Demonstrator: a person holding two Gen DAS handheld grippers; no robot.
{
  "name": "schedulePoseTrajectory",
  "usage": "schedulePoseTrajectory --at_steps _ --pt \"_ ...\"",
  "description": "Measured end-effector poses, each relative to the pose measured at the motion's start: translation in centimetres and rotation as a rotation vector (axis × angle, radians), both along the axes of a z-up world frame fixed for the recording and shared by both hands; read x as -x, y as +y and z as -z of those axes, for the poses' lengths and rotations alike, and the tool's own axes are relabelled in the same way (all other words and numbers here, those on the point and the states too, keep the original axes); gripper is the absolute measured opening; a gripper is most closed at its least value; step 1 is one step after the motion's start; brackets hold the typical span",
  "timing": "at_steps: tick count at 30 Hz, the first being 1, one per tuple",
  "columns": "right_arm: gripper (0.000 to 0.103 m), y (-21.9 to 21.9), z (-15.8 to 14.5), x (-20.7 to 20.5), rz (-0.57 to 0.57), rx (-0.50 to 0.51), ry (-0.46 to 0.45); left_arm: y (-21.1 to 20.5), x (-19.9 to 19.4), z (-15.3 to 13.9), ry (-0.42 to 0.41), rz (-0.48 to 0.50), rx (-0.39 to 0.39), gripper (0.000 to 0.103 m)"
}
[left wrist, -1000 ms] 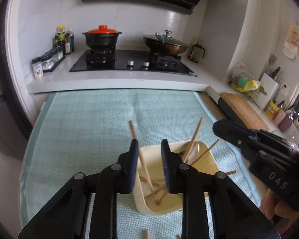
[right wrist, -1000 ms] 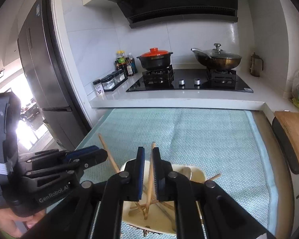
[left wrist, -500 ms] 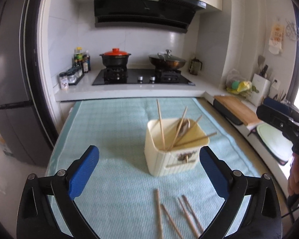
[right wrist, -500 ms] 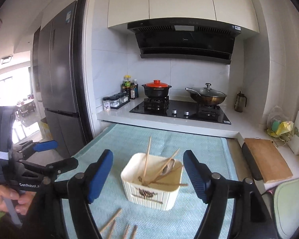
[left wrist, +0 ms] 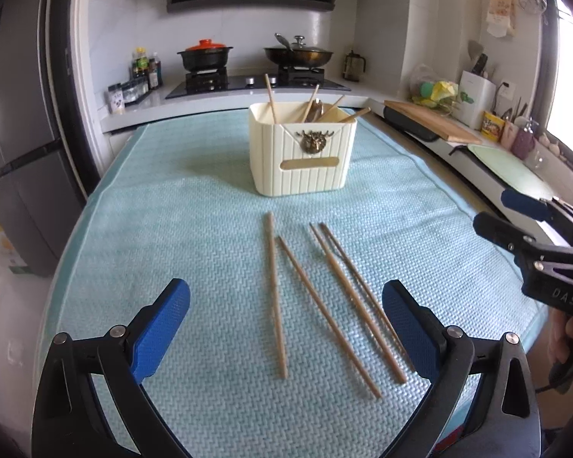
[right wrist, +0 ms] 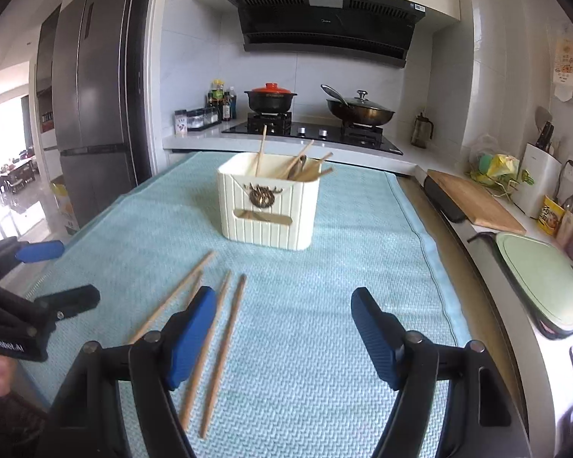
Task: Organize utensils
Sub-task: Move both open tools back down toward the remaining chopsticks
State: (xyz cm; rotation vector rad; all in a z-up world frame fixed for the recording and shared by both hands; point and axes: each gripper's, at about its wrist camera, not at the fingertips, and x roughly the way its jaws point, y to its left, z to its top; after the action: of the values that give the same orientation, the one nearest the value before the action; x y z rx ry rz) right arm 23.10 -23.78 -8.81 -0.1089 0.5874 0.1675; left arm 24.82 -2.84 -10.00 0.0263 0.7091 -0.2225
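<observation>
We've got both tongs, left and right, spread wide and empty; four loose chopsticks wait at 6 o'clock of the cream holder for pickup.

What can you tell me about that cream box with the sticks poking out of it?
The cream box looks like ribbed plastic, squarish with rounded corners and an open top. Its front bears a bronze-coloured animal-head emblem above a tan label slot. It stands upright on the teal mat, holding several leaning wooden chopsticks and a metal spoon. Neither gripper touches it.
</observation>
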Motion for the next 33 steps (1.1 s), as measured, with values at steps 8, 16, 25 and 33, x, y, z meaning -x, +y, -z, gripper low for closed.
schedulePoseTrajectory --at_steps 8,16,25,33 --pt "0.074 -0.9 3.3 3.4 0.042 0.013 0.033 4.1 1.9 3.7 0.060 -0.148 0.059 0.101" --pt "0.074 -0.9 4.8 3.7 0.032 -0.025 0.075 6.2 1.9 5.8 0.149 -0.216 0.112 0.101" --pt "0.070 -0.8 6.0 3.2 0.020 -0.072 0.122 5.3 1.7 6.5 0.164 -0.193 0.053 0.101" --pt "0.039 -1.0 7.5 2.5 0.008 -0.102 0.201 4.9 -0.1 7.1 0.183 -0.165 0.023 0.101"
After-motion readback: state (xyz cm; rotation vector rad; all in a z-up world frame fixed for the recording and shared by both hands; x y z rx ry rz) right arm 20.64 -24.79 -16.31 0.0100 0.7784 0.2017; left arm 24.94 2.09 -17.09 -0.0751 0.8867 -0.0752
